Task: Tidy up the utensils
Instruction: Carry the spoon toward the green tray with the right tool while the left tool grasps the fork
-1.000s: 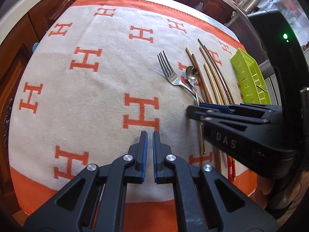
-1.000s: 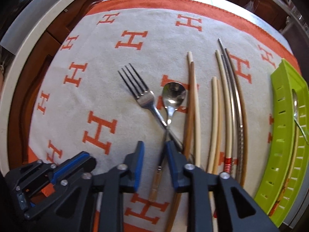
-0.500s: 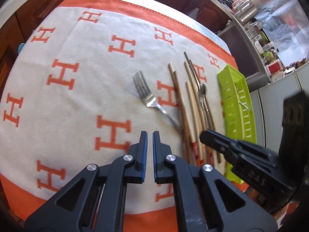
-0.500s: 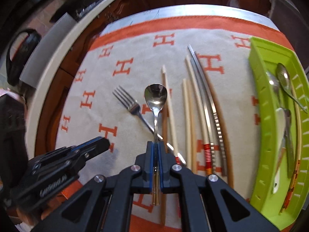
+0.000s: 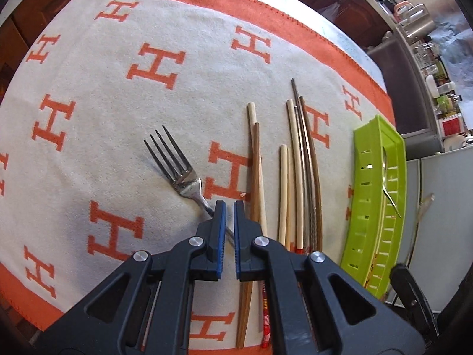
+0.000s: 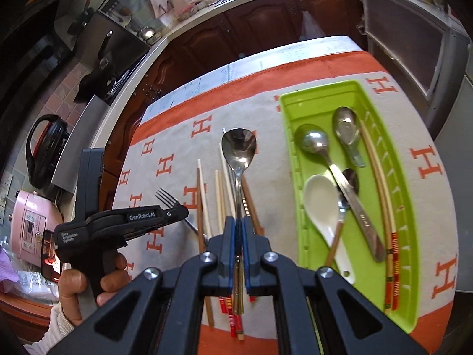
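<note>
My right gripper [image 6: 238,224] is shut on a steel spoon [image 6: 238,148] and holds it lifted above the chopsticks [image 6: 219,189], left of the green tray [image 6: 295,195]. The tray holds several spoons [image 6: 322,198] and chopsticks [image 6: 381,177]. My left gripper [image 5: 229,210] is nearly shut with nothing between its pads, low over the handle of a steel fork [image 5: 180,171]. Several chopsticks [image 5: 295,171] lie to its right on the cloth. The green tray [image 5: 369,207] stands further right. The left gripper also shows in the right wrist view [image 6: 177,213].
An orange and cream cloth with H marks [image 5: 118,88] covers the table. Wooden cabinets [image 6: 251,29] stand behind the table. A pink cooker [image 6: 32,224] and a black kettle [image 6: 44,148] stand at the left.
My right gripper closed on the spoon, lifted it off the cloth and swung right toward the green tray. My left gripper moved forward and right, down over the fork handle.
</note>
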The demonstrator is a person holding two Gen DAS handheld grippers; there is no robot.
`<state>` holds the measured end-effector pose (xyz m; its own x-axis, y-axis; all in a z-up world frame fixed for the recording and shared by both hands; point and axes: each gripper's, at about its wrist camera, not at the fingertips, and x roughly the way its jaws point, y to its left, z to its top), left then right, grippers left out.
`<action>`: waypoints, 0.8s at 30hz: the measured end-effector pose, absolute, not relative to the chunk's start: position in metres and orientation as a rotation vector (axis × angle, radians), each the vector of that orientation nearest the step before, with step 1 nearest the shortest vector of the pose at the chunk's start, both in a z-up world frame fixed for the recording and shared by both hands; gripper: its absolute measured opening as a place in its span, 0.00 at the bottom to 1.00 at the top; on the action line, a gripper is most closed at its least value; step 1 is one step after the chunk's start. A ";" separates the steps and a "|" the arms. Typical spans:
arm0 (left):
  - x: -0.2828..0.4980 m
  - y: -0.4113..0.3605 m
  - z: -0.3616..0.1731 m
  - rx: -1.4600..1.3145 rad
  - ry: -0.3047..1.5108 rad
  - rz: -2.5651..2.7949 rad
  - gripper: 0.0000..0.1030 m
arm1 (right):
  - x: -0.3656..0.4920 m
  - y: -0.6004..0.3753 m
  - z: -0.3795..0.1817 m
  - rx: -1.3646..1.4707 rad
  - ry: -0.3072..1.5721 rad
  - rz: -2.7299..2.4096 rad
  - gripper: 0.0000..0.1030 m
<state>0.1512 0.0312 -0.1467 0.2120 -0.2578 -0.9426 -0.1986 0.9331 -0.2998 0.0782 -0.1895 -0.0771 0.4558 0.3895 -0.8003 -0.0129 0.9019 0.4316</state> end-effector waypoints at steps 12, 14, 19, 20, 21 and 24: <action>0.139 0.021 -0.128 -0.331 1.305 0.034 0.01 | 0.069 -0.219 -0.076 0.434 1.039 0.245 0.04; 0.141 0.022 -0.128 -0.316 1.308 0.052 0.01 | 0.068 -0.221 -0.077 0.433 1.036 0.242 0.04; 0.137 0.032 -0.140 -0.318 1.357 0.088 0.01 | 0.068 -0.227 -0.078 0.434 1.027 0.225 0.04; 0.137 0.031 -0.144 -0.324 1.371 0.089 0.02 | 0.068 -0.229 -0.078 0.434 1.025 0.221 0.04; 0.140 0.031 -0.146 -0.324 1.365 0.091 0.02 | 0.067 -0.230 -0.077 0.434 1.022 0.218 0.04; 0.142 0.025 -0.146 -0.295 1.360 0.107 0.02 | 0.065 -0.237 -0.077 0.434 1.011 0.200 0.04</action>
<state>0.1423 0.0254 -0.1461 0.2113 -0.0946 -0.9728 -0.2457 0.9582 -0.1465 0.0647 -0.2371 -0.0765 0.5218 0.3584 -0.7742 0.0367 0.8972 0.4401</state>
